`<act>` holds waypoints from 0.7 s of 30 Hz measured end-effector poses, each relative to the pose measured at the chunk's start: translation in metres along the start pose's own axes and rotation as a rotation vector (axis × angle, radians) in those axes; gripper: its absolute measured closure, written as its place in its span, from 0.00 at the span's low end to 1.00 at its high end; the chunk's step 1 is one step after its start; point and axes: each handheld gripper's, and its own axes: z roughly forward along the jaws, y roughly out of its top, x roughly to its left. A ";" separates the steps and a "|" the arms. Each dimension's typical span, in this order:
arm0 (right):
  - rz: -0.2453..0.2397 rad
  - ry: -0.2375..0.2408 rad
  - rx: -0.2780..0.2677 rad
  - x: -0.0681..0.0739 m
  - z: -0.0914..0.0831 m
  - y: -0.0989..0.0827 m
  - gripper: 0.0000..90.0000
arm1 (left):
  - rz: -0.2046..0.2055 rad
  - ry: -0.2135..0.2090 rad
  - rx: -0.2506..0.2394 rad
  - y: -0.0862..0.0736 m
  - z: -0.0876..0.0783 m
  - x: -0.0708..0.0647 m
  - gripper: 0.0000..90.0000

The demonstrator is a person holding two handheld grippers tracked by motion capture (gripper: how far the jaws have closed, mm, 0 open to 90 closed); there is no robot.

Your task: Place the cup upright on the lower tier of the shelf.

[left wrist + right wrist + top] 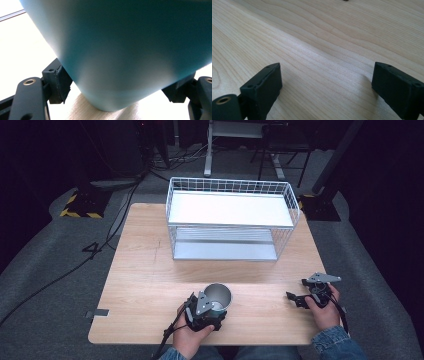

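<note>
Teal metal cup with a silvery inside [218, 296] stands upright near the front edge of the pale wooden table [145, 270], mouth open to the ceiling. It looks rigid and fairly light, with a smooth, probably slick wall that tapers toward the base, so a grip low on the body could slide; I'd judge a squeeze across the wider middle, kept level, the safer hold. The left gripper [207, 312] is right against its near side. In the left gripper view the cup's wall [130, 50] sits between the two black jaws, which flank its lower part; whether the pads actually press on it I cannot tell. Well off to the right, the right gripper [305, 295] rests low over bare wood, its jaws spread wide with nothing between them, as the right gripper view [327, 82] makes plain. Farther back on the table stands a white wire two-tier shelf rack [231, 217], both levels bare
</note>
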 end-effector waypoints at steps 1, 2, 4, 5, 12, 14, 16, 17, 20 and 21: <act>0.000 0.000 0.000 0.000 0.000 0.000 0.11 | 0.003 0.003 0.002 0.000 0.000 0.000 0.25; 0.000 0.000 0.000 0.000 0.000 0.000 0.11 | 0.011 0.007 0.007 0.001 -0.001 0.000 0.25; 0.000 0.000 0.000 0.000 0.000 0.000 0.11 | 0.014 0.009 0.014 0.001 -0.004 0.001 0.25; 0.000 0.000 0.000 0.000 0.000 0.000 0.11 | 0.012 0.009 0.015 0.002 -0.005 0.002 0.25; 0.007 -0.011 0.002 0.001 0.000 0.000 0.11 | -0.004 -0.001 -0.011 0.010 -0.013 0.007 0.25; 0.007 -0.011 0.002 0.001 0.000 0.000 0.11 | -0.002 0.005 -0.017 0.015 -0.016 0.009 0.25; 0.007 -0.011 0.002 0.001 0.000 0.000 0.11 | 0.001 0.006 -0.020 0.019 -0.017 0.011 0.25; 0.007 -0.011 0.002 0.001 0.000 0.000 0.11 | 0.002 0.004 -0.021 0.021 -0.017 0.012 0.25; 0.007 -0.011 0.002 0.001 0.000 0.000 0.11 | -0.001 0.008 -0.030 0.028 -0.020 0.015 0.25; 0.007 -0.011 0.002 0.001 0.000 0.000 0.11 | 0.005 0.011 -0.032 0.031 -0.021 0.016 0.25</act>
